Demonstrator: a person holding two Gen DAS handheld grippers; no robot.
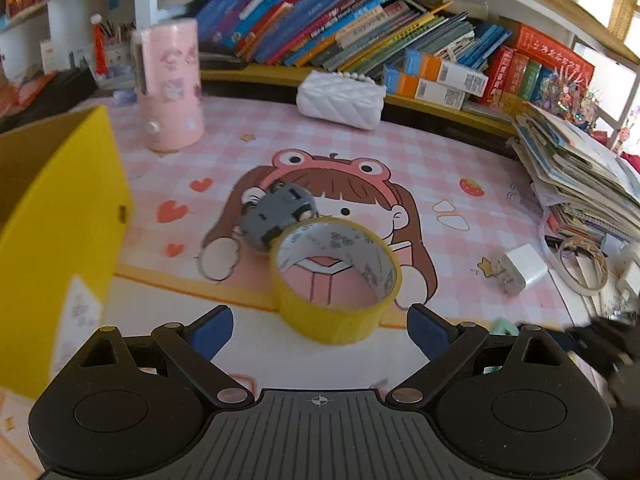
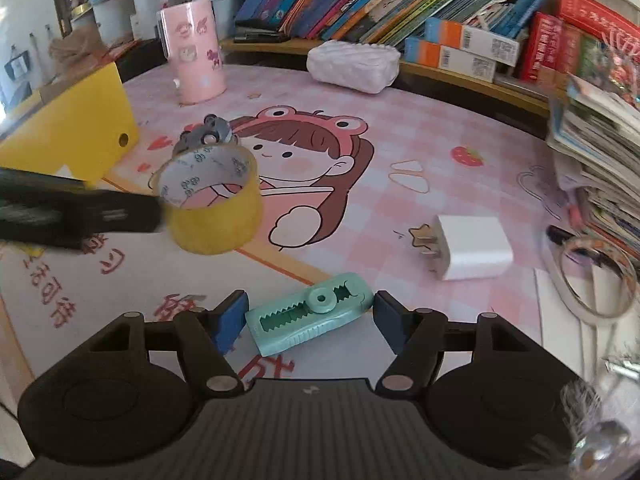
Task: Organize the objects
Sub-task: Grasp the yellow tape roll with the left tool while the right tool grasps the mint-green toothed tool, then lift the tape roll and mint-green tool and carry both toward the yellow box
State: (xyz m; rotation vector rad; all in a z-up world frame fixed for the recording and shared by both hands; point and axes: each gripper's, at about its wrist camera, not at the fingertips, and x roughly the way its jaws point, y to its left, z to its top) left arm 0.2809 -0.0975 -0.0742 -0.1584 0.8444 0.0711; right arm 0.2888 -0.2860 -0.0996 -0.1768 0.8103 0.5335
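A yellow tape roll (image 1: 336, 280) lies on the pink cartoon desk mat (image 1: 440, 168), just ahead of my open left gripper (image 1: 320, 332), between its blue pads but apart from them. A small grey toy (image 1: 278, 212) sits right behind the roll. In the right wrist view the roll (image 2: 212, 204) and toy (image 2: 204, 134) show at left, with the left gripper's dark finger (image 2: 80, 212) beside the roll. My right gripper (image 2: 308, 320) is open around a green tape cutter (image 2: 308, 316) lying on the mat; the pads do not touch it.
A yellow box (image 1: 60, 216) stands at left. A pink cylinder (image 1: 172, 84), a white quilted pouch (image 1: 340, 98) and shelves of books (image 1: 340, 20) are at the back. A white charger (image 2: 468, 254), a paper stack (image 2: 600, 152) and a thin ring (image 2: 596, 276) lie at right.
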